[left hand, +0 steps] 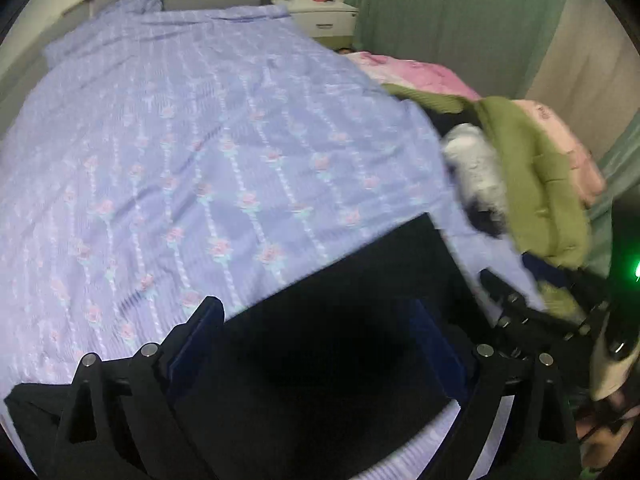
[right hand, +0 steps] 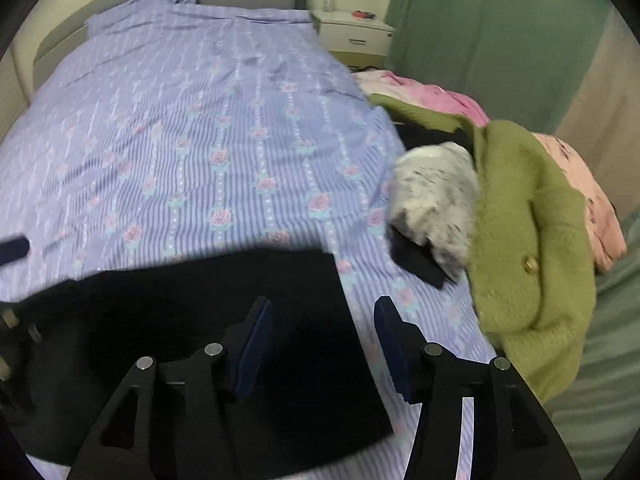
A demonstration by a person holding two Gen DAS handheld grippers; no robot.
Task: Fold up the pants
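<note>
The black pants lie flat on the near part of the lilac flowered bedspread, folded into a dark rectangle. They also show in the right wrist view. My left gripper is open, its fingers spread wide over the pants, holding nothing. My right gripper is open over the right edge of the pants, its left finger above the cloth and its right finger above the bedspread. The right gripper also shows at the right edge of the left wrist view.
A heap of clothes lies along the right side of the bed: a green fleece jacket, a white furry garment, a black item under it, and pink clothes. A white nightstand with a bottle stands beyond. Green curtains hang at right.
</note>
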